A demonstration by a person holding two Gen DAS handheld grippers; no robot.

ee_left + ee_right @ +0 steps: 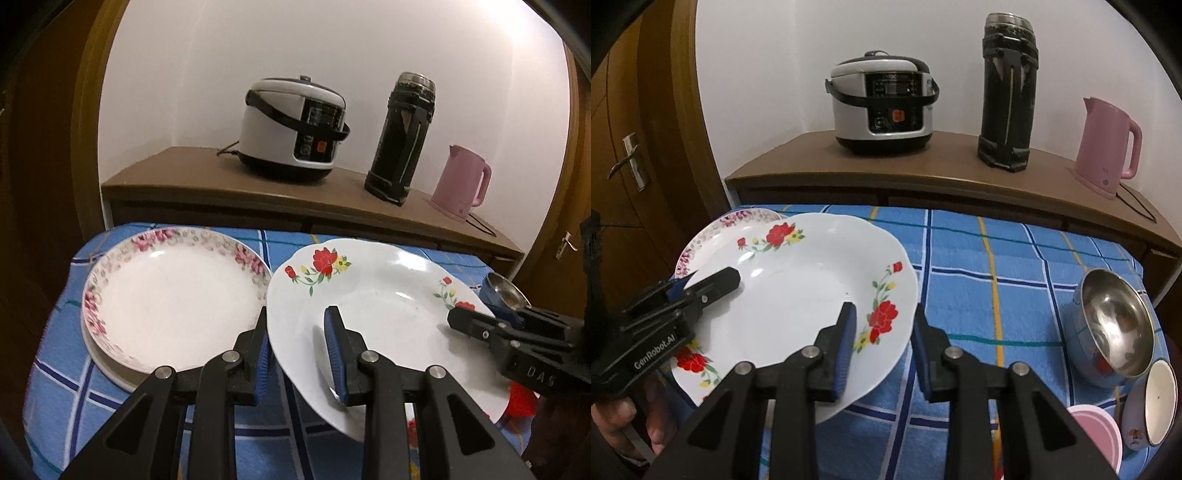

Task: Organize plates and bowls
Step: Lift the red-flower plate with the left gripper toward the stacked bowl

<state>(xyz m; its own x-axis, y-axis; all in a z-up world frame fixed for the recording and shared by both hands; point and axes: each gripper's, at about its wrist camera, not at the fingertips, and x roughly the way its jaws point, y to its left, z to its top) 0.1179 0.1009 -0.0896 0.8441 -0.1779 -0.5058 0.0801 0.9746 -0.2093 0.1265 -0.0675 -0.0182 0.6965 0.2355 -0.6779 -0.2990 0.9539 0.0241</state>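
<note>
Together, both grippers held the red-flowered plate (798, 295) tilted above the blue checked cloth (997, 288).
Its long axis ran from the left gripper (299, 332) to the right gripper (882, 328), far edge raised; each pair of fingers straddled and clamped a rim. Just beyond the left fingers lay the pink-rimmed plate (173, 295); right of the right fingers stood a steel bowl (1115, 325).

Lower centre, a white plate (798, 295) carries red flowers with green leaves and yellow blooms. At left, another white plate (173, 295) has a pink floral rim. The cloth (997, 280) is blue plaid with white, yellow and teal lines. Black fingers (846, 332) have blue pads. At right: a steel bowl (1115, 325), a pink kettle (1108, 144).
</note>
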